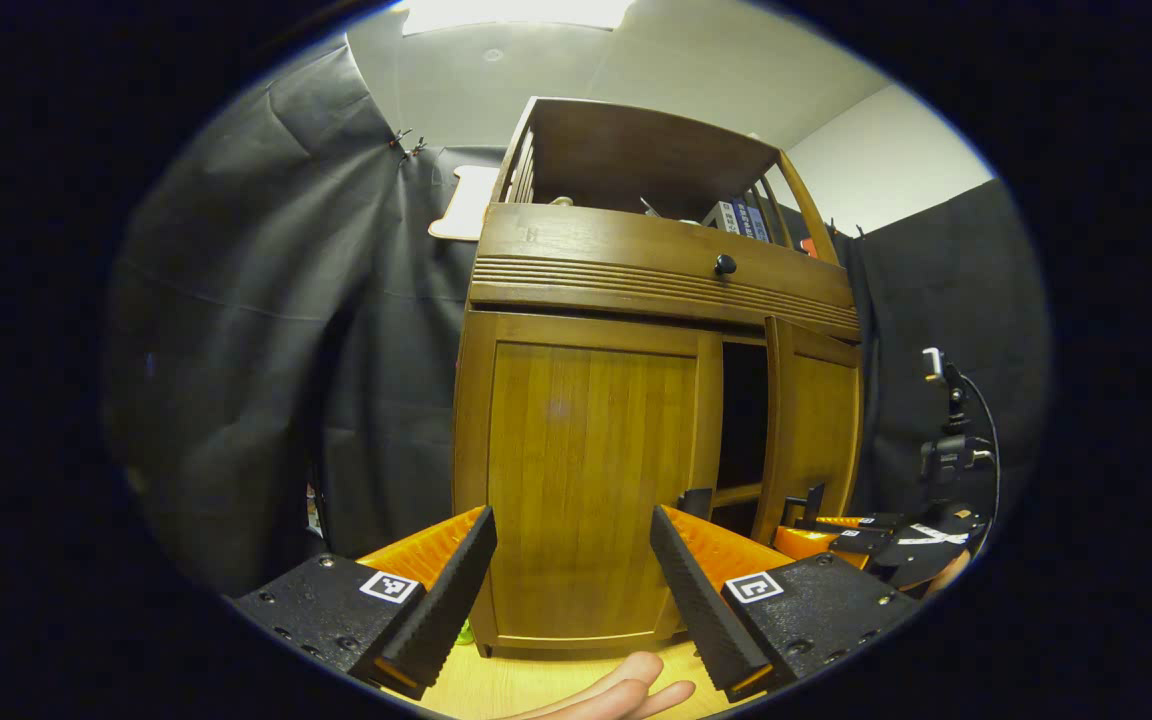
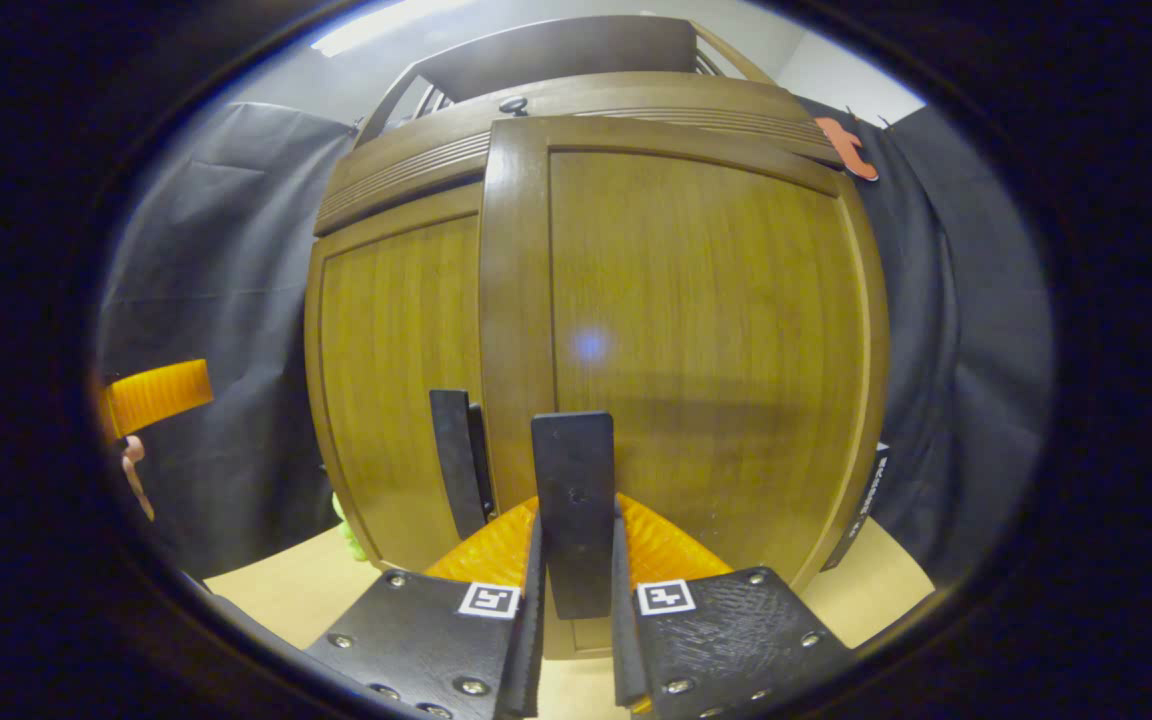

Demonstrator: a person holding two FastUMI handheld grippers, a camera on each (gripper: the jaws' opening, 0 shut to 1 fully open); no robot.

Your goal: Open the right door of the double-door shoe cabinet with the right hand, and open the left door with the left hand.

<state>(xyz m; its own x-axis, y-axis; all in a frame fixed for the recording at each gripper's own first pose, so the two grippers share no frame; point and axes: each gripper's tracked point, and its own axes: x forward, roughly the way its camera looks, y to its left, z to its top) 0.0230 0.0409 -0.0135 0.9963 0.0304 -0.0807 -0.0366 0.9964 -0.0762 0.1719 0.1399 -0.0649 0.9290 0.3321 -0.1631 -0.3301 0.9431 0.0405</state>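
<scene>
Cabinet: we see the double-door shoe cabinet [image 1: 636,400] standing upright on the tabletop [image 1: 536,685], near its far edge, against the booth's black cloth wall [image 1: 266,350].
Left door: the left door [image 1: 586,490] sits flush in its frame, closed, in the left tongs view.
Right door: the right door [image 2: 706,350] is swung partly out; in the left tongs view we see a dark gap between the two doors. In the right tongs view its free edge stands forward of the left door's face.
Drawer: a drawer front [image 1: 666,275] with a small dark knob [image 1: 725,265] runs above both doors; an open shelf above it holds a few items we can't make out.
Handles: each door carries a flat dark vertical handle; the right door handle [image 2: 573,510] is near that door's inner edge, the left one just beside it.
Right tongs: the right tongs [image 2: 573,580] are closed down on the right door handle, one finger pressing on each side of it.
Left tongs: the left tongs [image 1: 571,570] are spread wide, gripping nothing, short of the left door and apart from it.
Hand: fingertips of a hand [image 1: 626,690] show at the bottom edge under the left tongs.
Camera stand: a small device on a stand [image 1: 951,440] sits to the right of the cabinet.
</scene>
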